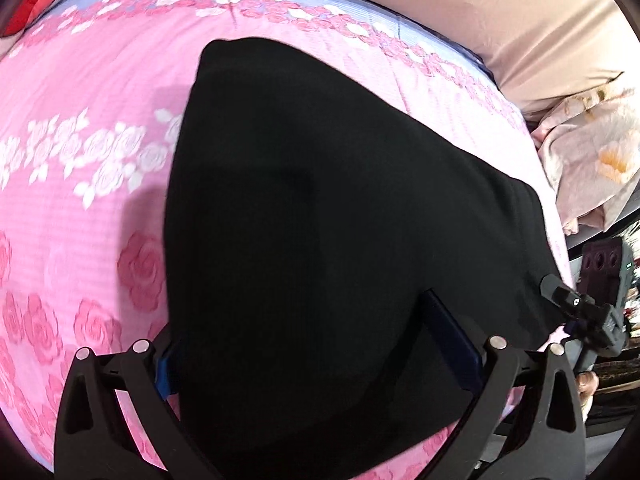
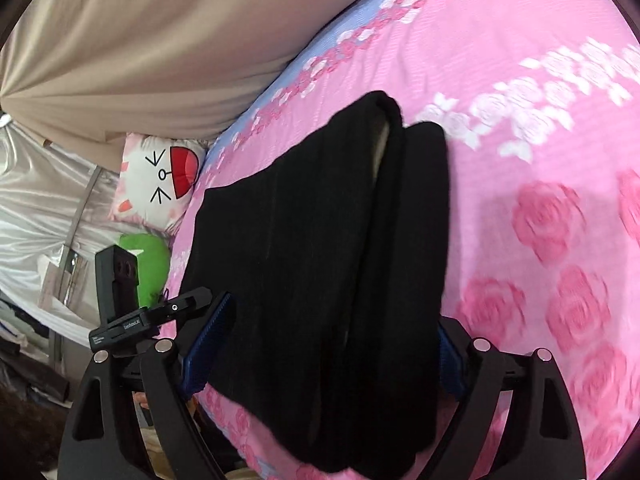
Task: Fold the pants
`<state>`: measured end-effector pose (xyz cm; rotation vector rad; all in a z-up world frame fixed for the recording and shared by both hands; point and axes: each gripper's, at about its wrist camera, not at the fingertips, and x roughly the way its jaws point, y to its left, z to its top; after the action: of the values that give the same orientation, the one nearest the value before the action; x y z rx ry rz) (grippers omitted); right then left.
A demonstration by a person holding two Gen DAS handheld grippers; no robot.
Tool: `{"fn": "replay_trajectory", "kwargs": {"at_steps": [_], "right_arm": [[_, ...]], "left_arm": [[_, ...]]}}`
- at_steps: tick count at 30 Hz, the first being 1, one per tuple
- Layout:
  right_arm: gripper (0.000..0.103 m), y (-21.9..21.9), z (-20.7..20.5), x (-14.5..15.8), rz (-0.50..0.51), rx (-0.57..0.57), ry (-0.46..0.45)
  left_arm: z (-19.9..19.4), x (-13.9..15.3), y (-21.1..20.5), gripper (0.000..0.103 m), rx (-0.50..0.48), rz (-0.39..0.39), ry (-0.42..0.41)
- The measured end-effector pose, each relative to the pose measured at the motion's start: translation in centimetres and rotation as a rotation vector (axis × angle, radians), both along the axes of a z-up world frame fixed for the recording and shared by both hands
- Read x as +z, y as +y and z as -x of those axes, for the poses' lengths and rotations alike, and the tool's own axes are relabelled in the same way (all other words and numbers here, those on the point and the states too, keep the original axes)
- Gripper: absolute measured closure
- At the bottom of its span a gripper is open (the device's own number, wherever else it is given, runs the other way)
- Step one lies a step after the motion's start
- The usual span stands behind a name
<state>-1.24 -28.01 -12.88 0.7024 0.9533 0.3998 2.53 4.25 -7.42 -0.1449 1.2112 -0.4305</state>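
The black pants (image 1: 340,220) lie folded on the pink rose-print bedspread (image 1: 80,128), reaching ahead of both claws. The left gripper (image 1: 320,360) stands wide open — its blue pads (image 1: 456,344) straddle the near end of the cloth, pinching nothing. The right gripper (image 2: 332,344) is spread just as wide over the stacked legs; whether its pads touch the fabric I cannot tell. A cat-face pillow (image 2: 156,180) sits ahead-left of it.
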Motion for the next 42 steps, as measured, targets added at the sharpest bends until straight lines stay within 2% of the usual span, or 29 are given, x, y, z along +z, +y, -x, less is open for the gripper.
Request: {"fn": "replay_trajectory", "kwargs": {"at_steps": [2,5,11,20,22,24,26,29,32,35,37,38,40,41,42], "right_arm": [[0.015,0.7,-0.8,0.1,0.023,0.023,-0.018],[0.005,1.8,-1.9,0.3,0.038,0.049,-0.045],[0.005,2.5,-3.0,0.3,0.059,0.050,-0.084],[0.005,2.7,-3.1,0.4,0.068,0.042,-0.088],[0.017,2.4,-2.9,0.4,0.073,0.005,-0.069],[0.053,1.8,-2.6,0.2,0.079,-0.041,-0.039],[0.058,1.1,-2.0,0.0,0.017,-0.052,-0.033],[0.062,1.4,-1.2,0.7,0.039,-0.052,-0.050],[0.064,1.4,-0.1,2.0,-0.006,-0.041,-0.078],[0.064,1.4,2.5,3.8,-0.008,-0.015,-0.101],[0.063,1.0,4.5,3.9,-0.007,-0.010,-0.082],[0.061,0.9,5.1,3.4,-0.003,-0.008,-0.062],[0.054,0.9,5.7,1.5,0.031,-0.015,0.002],[0.047,0.8,5.8,0.6,0.031,-0.029,0.028],[0.047,0.5,5.9,-0.3,0.011,-0.040,0.047]], "left_arm": [[-0.2,-0.1,-0.8,0.005,0.004,-0.032,-0.019],[-0.5,-0.2,-1.4,0.005,0.018,-0.060,-0.045],[-1.1,-0.4,-1.9,0.005,0.040,-0.078,-0.080],[-0.9,-0.5,-1.6,0.005,0.069,-0.067,-0.095],[-0.8,-0.3,-1.4,0.007,0.076,-0.058,-0.076],[-0.5,0.1,-1.2,0.020,0.081,-0.042,-0.060],[-0.2,0.4,-1.1,0.030,0.082,-0.031,-0.053],[0.4,1.4,-1.2,0.047,0.083,-0.034,-0.061],[1.3,2.6,-0.3,0.054,0.077,0.035,-0.034],[3.1,3.8,1.6,0.054,0.036,0.162,0.030],[4.3,3.1,2.7,0.052,0.015,0.218,0.100],[4.7,2.2,2.8,0.050,0.009,0.220,0.134],[5.1,-0.1,2.9,0.041,0.023,0.179,0.173],[5.2,-0.8,3.1,0.033,0.031,0.197,0.173],[5.4,-0.8,3.3,0.027,0.037,0.234,0.160]]}}
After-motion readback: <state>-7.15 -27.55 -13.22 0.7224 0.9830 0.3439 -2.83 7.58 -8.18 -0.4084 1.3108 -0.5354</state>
